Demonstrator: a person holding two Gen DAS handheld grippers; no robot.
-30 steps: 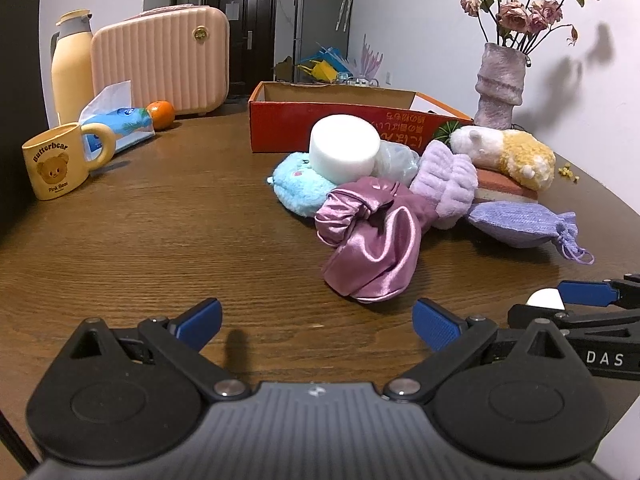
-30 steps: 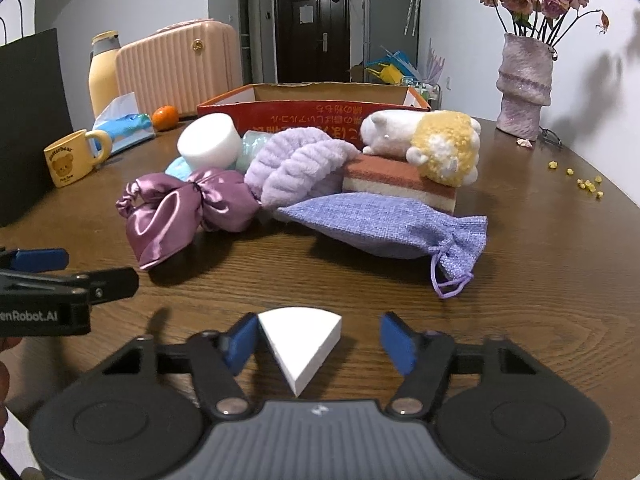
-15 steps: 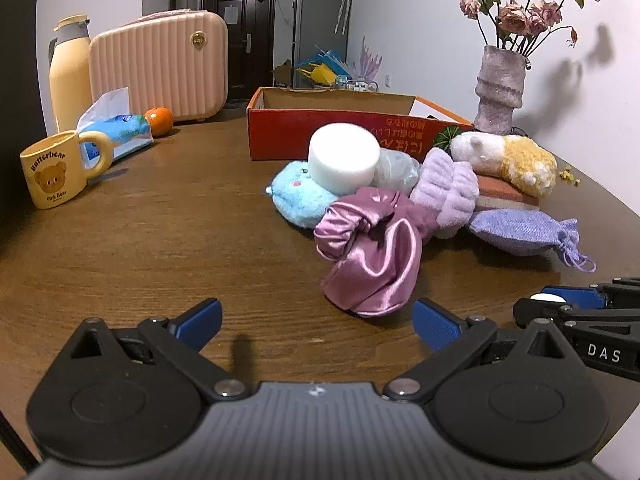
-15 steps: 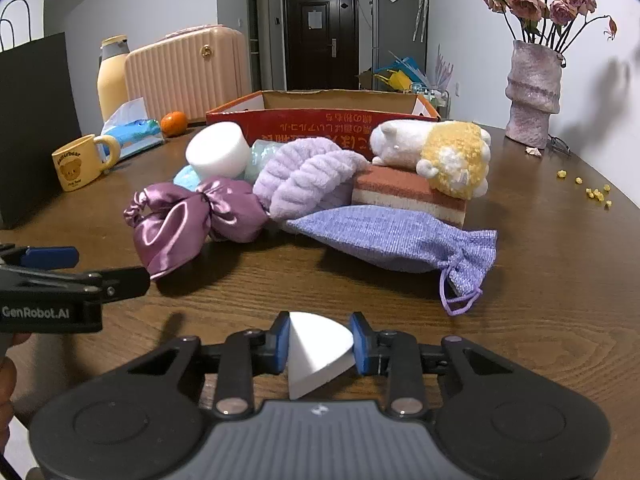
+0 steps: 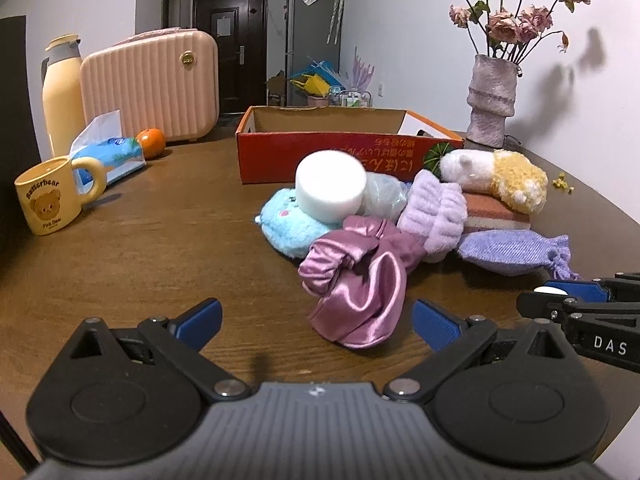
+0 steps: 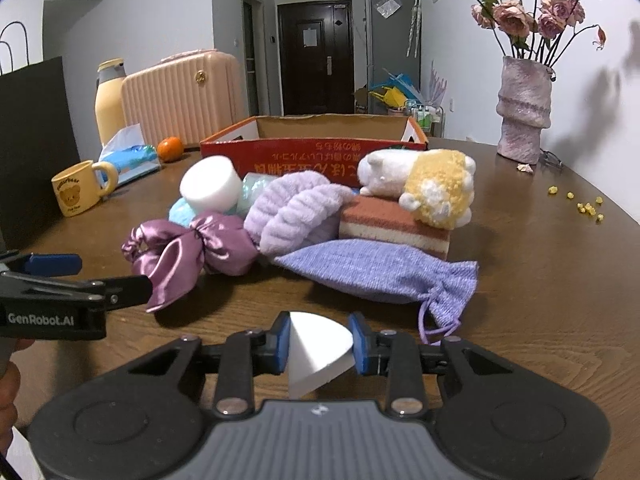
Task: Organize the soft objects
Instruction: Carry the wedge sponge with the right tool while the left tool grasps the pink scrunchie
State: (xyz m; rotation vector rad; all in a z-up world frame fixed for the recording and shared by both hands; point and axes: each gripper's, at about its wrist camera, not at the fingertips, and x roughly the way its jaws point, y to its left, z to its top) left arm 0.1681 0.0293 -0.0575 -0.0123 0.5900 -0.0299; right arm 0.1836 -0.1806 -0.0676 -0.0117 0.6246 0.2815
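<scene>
The right gripper (image 6: 319,345) pinches a white foam wedge (image 6: 316,350) at bottom middle, low over the tabletop (image 6: 540,280). It looks light and squishy, so hold its flat sides. The left gripper (image 5: 316,322) is spread, empty.

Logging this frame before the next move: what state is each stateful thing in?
right gripper: shut on white wedge sponge
left gripper: open, empty
red cardboard box: open-topped
purple drawstring pouch: lying flat, neck cinched
yellow mug: upright
vase: upright, holds dried roses
</scene>
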